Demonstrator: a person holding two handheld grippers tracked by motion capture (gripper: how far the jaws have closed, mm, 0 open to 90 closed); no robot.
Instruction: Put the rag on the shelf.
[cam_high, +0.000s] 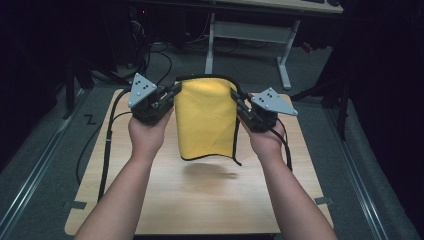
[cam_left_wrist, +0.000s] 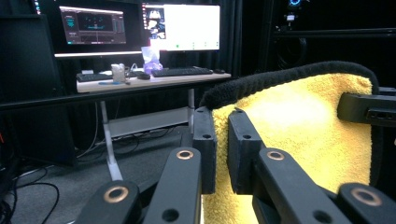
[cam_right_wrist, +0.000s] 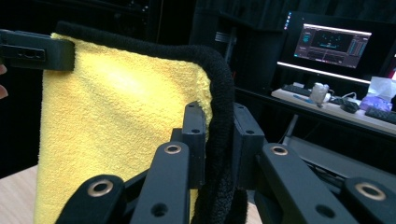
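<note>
A yellow cloth with a black hem hangs folded above the wooden table, stretched between both grippers by its top corners. My left gripper is shut on the upper left corner. In the left gripper view the jaws pinch the cloth just under the black hem. My right gripper is shut on the upper right corner. In the right gripper view its jaws clamp the thick black hem of the cloth. The cloth's lower edge hangs free above the table.
Beyond the table stands a white-legged desk carrying monitors and a keyboard. Black cables trail from the grippers over the table's left edge and the grey floor. Dark curtains close in both sides.
</note>
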